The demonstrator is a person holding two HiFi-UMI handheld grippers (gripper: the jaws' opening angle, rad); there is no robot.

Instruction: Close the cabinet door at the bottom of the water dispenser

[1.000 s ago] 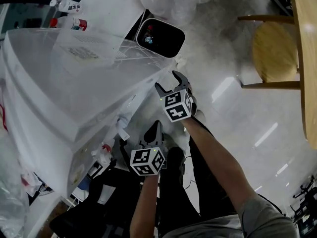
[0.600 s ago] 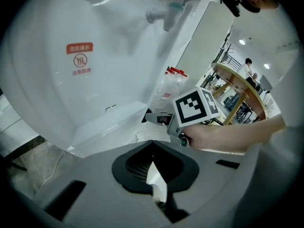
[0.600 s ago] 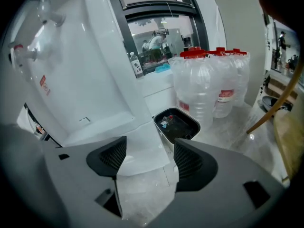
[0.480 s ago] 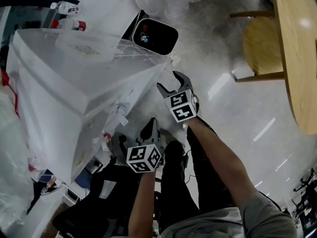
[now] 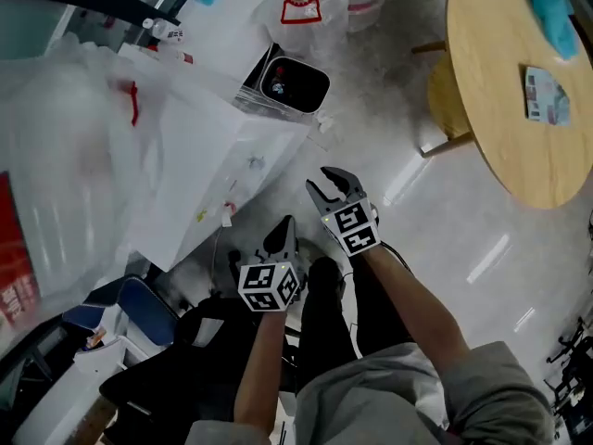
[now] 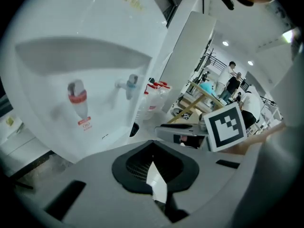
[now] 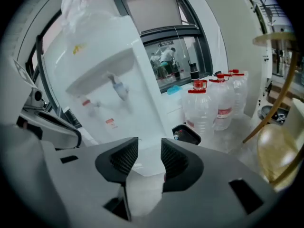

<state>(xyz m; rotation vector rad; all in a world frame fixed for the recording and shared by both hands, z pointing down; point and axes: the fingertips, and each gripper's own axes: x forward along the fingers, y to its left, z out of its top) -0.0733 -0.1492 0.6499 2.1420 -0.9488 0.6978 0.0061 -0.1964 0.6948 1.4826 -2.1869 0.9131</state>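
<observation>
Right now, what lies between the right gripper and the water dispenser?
Only bare floor lies between the right gripper and the water dispenser in the head view; its jaws are closing, empty.

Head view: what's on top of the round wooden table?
A crumpled teal item and a flat printed packet lie on the round wooden table. The tabletop's right part runs out of frame, so anything there is unseen.
</observation>
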